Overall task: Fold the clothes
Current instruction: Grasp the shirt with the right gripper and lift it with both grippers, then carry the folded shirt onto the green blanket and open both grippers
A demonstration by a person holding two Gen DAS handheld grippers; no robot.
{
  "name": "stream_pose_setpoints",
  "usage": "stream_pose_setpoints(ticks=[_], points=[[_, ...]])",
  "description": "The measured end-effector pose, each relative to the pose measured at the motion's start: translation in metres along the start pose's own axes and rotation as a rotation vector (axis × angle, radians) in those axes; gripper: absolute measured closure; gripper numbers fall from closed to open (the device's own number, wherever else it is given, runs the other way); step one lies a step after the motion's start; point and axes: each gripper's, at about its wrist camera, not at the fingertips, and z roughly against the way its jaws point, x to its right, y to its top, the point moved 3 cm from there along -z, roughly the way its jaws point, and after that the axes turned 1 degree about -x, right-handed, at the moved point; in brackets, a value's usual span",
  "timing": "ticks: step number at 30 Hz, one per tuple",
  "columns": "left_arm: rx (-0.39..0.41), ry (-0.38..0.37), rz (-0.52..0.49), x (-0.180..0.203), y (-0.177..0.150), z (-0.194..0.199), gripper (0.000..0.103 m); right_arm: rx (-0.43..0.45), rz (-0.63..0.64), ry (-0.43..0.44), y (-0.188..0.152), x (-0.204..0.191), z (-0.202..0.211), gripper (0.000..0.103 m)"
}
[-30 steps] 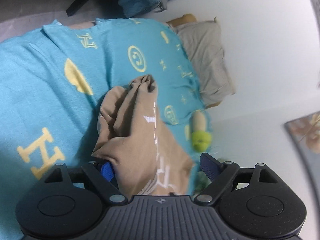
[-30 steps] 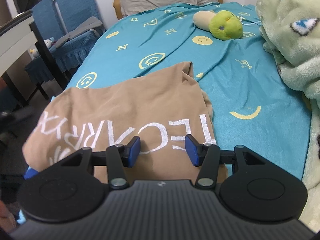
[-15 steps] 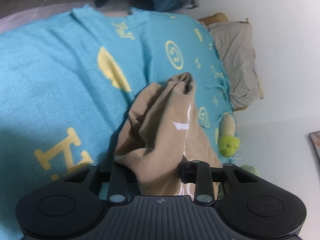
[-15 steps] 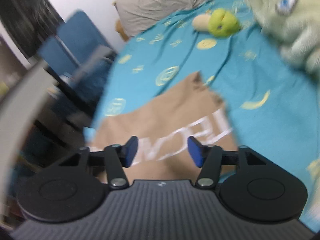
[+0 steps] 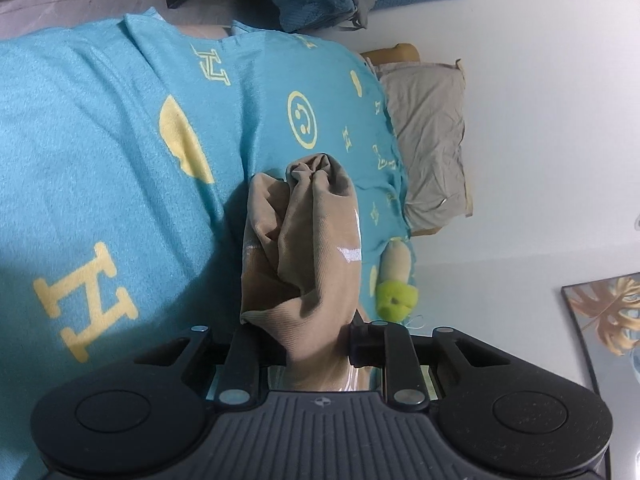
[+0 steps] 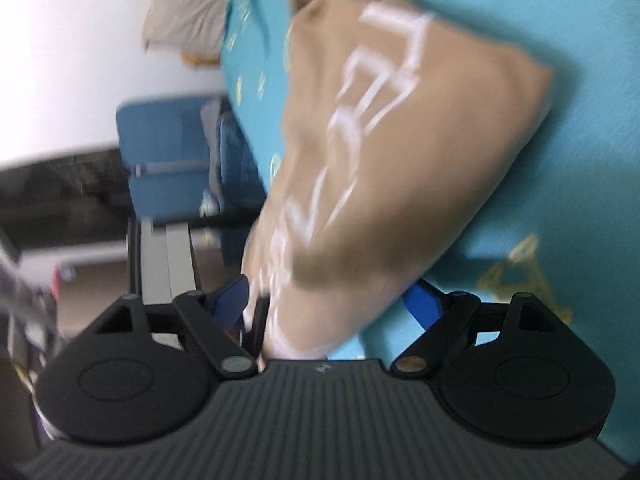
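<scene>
A tan shirt (image 5: 312, 248) with white lettering lies bunched on the turquoise bedspread (image 5: 100, 168). My left gripper (image 5: 310, 348) is shut on a fold of the shirt, which runs forward from between its fingers. In the blurred right wrist view the same shirt (image 6: 380, 152) fills the middle, and its near edge sits between the spread fingers of my right gripper (image 6: 328, 304), which is open. The blue pads (image 6: 422, 306) do not press the cloth.
A grey pillow (image 5: 428, 140) lies at the head of the bed. A green and beige plush toy (image 5: 394, 280) lies beside the shirt. Blue chairs (image 6: 172, 156) stand next to the bed. A framed picture (image 5: 608, 312) hangs on the white wall.
My left gripper has closed on the shirt's fold. My right gripper has rolled and swung in close, so the shirt's edge is now between its open fingers.
</scene>
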Motion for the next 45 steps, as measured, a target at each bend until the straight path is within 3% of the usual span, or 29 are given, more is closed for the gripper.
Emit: stream_pose_setpoints(ticks=[2,3,5,7,10,14,18,25,31,37,41,45], points=[[0.001,-0.002,-0.010,0.001,0.000,0.002,0.080,0.061,-0.029,-0.016,0.006,0.005,0.005,0.020],[0.001,-0.008,-0.011,0.001,-0.001,0.003,0.080,0.091,-0.032,-0.031,0.009,0.007,0.009,0.031],[0.005,-0.019,-0.021,0.003,-0.003,0.006,0.080,0.120,-0.031,-0.044,0.015,0.007,0.012,0.043],[0.005,-0.024,-0.038,0.006,-0.006,0.012,0.081,0.136,0.016,-0.049,0.016,0.001,0.014,0.066],[0.006,-0.055,-0.063,0.015,-0.011,0.026,0.081,0.169,0.131,-0.046,0.011,-0.015,0.022,0.074],[-0.017,-0.101,-0.106,0.034,-0.021,0.045,0.081,0.158,0.172,-0.039,-0.001,-0.035,0.045,0.075],[-0.060,-0.115,-0.148,0.063,-0.040,0.056,0.081,0.211,0.183,-0.001,-0.009,-0.054,0.088,0.076],[-0.153,-0.175,-0.184,0.161,-0.100,0.046,0.081,0.325,0.204,0.026,0.002,-0.090,0.191,0.076],[-0.272,-0.286,-0.178,0.262,-0.184,-0.022,0.081,0.475,0.267,0.047,0.066,-0.143,0.295,0.076],[-0.424,-0.368,-0.218,0.376,-0.288,-0.116,0.081,0.700,0.336,0.015,0.142,-0.193,0.409,0.076],[-0.520,-0.443,-0.252,0.437,-0.344,-0.173,0.081,0.848,0.404,-0.021,0.175,-0.212,0.471,0.076],[-0.551,-0.556,-0.399,0.465,-0.384,-0.204,0.080,0.964,0.503,-0.026,0.183,-0.220,0.514,0.076]])
